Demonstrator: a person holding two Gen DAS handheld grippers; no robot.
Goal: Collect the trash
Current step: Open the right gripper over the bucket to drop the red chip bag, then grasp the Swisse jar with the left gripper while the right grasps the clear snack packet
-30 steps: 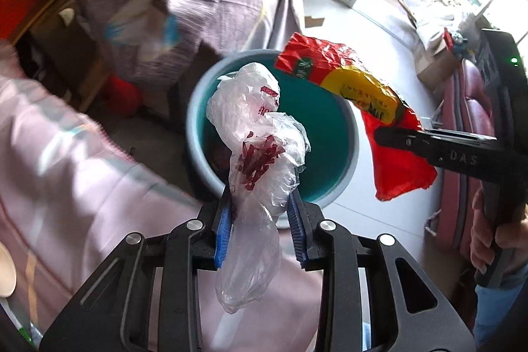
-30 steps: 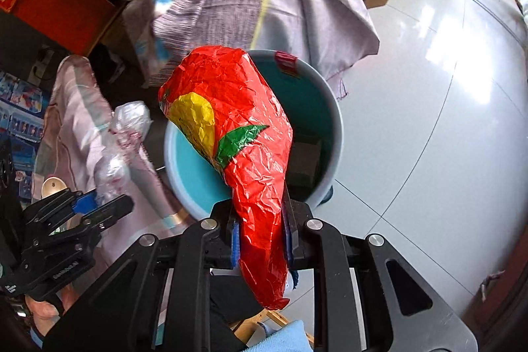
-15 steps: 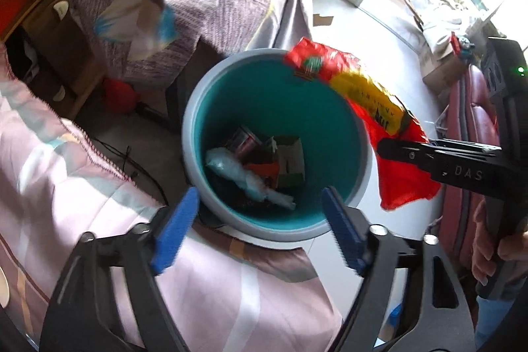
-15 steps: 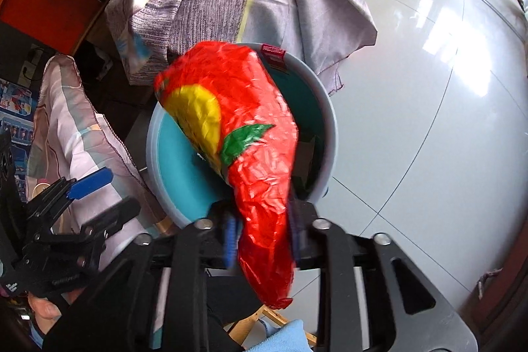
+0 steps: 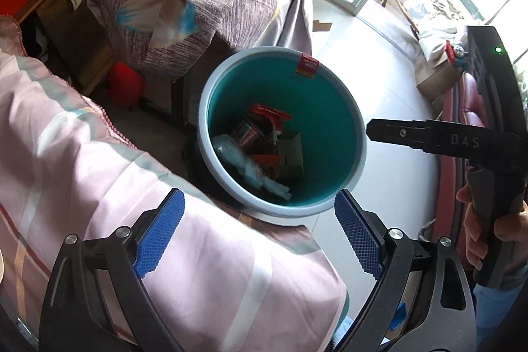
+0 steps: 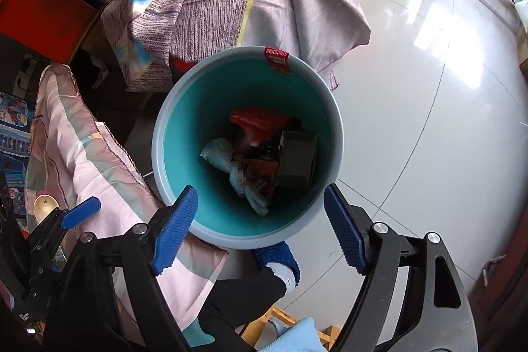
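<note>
1. Left gripper (image 5: pixel 259 235) spread wide, empty; right gripper (image 6: pixel 260 228) likewise spread, empty, above bin (image 6: pixel 333 108).
2. Trash inside bin: red wrapper (image 6: pixel 259 122), clear plastic bag (image 6: pixel 231 167), small carton (image 6: pixel 295 159).
3. Probably light, crinkly, slippery film; best pinched at a bunched fold.
4. Only right wrist view shows sock (image 6: pixel 280 264); only left shows hand (image 5: pixel 488 230).
</note>
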